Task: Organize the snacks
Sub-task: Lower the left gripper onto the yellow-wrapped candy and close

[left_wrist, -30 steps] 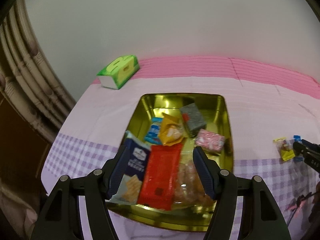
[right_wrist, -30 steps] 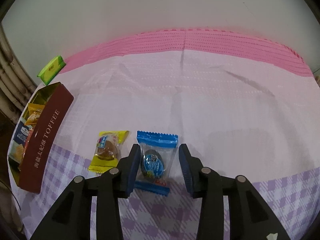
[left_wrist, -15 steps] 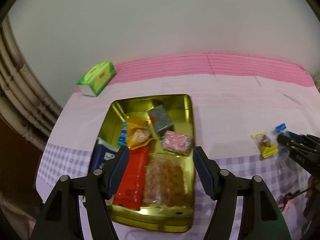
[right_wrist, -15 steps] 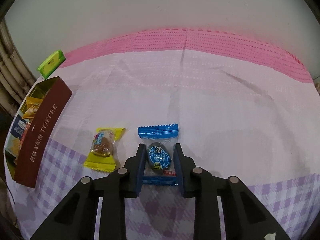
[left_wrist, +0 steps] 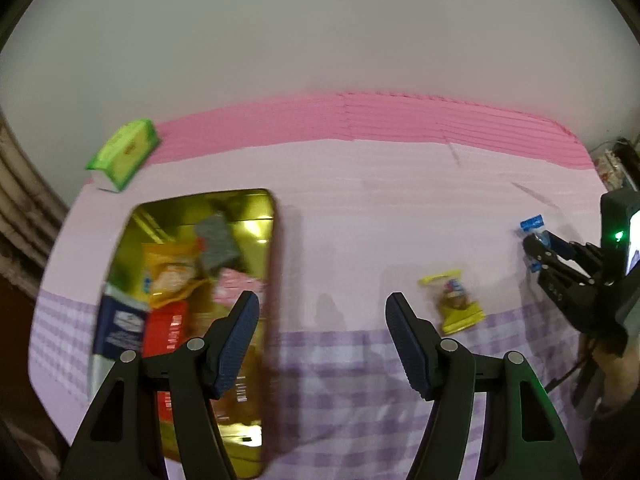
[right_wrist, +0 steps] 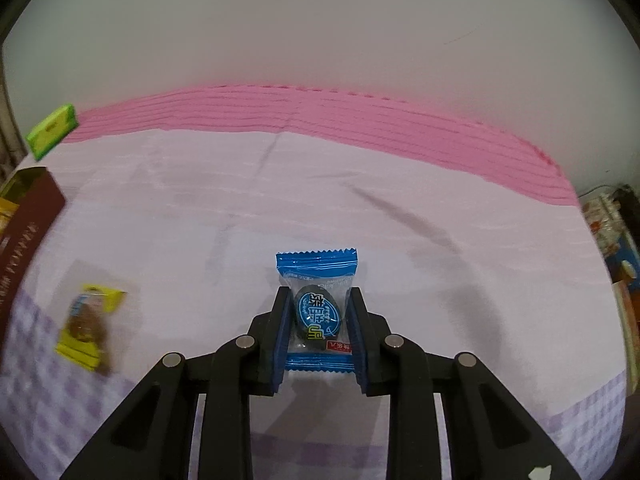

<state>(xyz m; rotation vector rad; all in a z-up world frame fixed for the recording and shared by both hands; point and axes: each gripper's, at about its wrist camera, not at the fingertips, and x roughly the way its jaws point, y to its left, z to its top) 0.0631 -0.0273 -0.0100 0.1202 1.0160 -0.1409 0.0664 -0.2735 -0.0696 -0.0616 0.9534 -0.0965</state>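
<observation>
My right gripper point(right_wrist: 318, 300) is shut on a blue-wrapped candy point(right_wrist: 317, 280) and holds it above the pink tablecloth; it also shows at the right of the left wrist view point(left_wrist: 534, 242). A yellow-wrapped candy point(right_wrist: 88, 326) lies on the cloth to its left, also seen in the left wrist view point(left_wrist: 456, 300). A gold tin point(left_wrist: 260, 208) holding several snack packs sits at the left. My left gripper point(left_wrist: 322, 312) is open and empty, over the cloth between the tin and the yellow candy.
A green tissue box point(left_wrist: 124, 154) stands at the back left near the wall. The tin's brown side point(right_wrist: 24, 232) shows at the left edge of the right wrist view. Clutter point(right_wrist: 612, 236) lies past the table's right edge.
My right gripper closed on the blue candy and lifted it off the cloth. My left gripper swung right, from over the tin to over the cloth beside it.
</observation>
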